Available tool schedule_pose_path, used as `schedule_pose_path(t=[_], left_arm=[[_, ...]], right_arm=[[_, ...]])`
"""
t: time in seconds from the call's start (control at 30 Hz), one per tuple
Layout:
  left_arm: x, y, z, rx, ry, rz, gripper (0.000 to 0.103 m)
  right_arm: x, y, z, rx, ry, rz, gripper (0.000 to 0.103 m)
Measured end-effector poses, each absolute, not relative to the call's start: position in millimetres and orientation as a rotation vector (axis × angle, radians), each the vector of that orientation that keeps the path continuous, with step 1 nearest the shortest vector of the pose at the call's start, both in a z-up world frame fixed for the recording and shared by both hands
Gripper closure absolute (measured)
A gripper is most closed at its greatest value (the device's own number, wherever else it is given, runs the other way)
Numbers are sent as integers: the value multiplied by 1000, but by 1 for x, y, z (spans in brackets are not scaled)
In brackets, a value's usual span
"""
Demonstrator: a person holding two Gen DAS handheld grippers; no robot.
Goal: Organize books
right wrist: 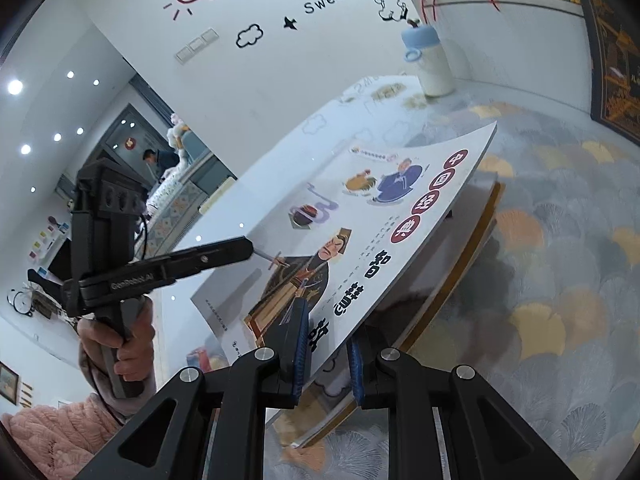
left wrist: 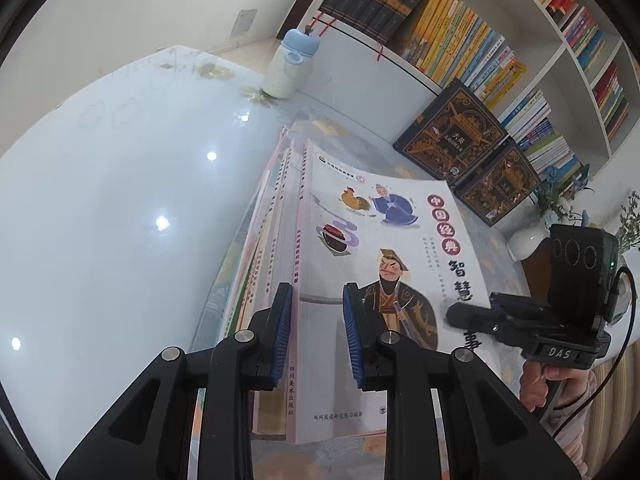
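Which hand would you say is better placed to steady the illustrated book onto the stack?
Left, probably: the left gripper clamps the illustrated book at its spine side, beside the stack; the right gripper pinches only the near open-edge corner.

Both tongs are clamped tight on the same book (left wrist: 372, 248), one at each side of its near end. The left tongs (left wrist: 318, 332) grip the spine edge, blue pads (left wrist: 282, 328) pressed to it, tilted downward. The right tongs (right wrist: 326, 344) pinch the open edge, one pad on the cover and the other beneath it. The left hand (right wrist: 120, 344) wraps its handle below a pink fleecy sleeve (right wrist: 60, 432); the right hand (left wrist: 540, 380) grips its handle likewise.
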State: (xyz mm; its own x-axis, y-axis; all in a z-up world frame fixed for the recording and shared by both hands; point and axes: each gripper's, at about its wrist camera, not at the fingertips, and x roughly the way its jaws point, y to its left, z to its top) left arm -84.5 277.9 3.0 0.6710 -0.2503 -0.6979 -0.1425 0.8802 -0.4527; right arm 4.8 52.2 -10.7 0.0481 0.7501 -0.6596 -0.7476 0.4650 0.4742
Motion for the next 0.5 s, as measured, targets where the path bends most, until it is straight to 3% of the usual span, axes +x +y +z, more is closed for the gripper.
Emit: schedule_pose_path(t=[0.3,0.5], left_arm=[[-88,272,0,-453,828,-25,78],[-88,265,3,-403,829,24,76]], right_arm=[[8,56,-20,10,1018,1112,85],[4,57,-19,-17,1015,1072,76]])
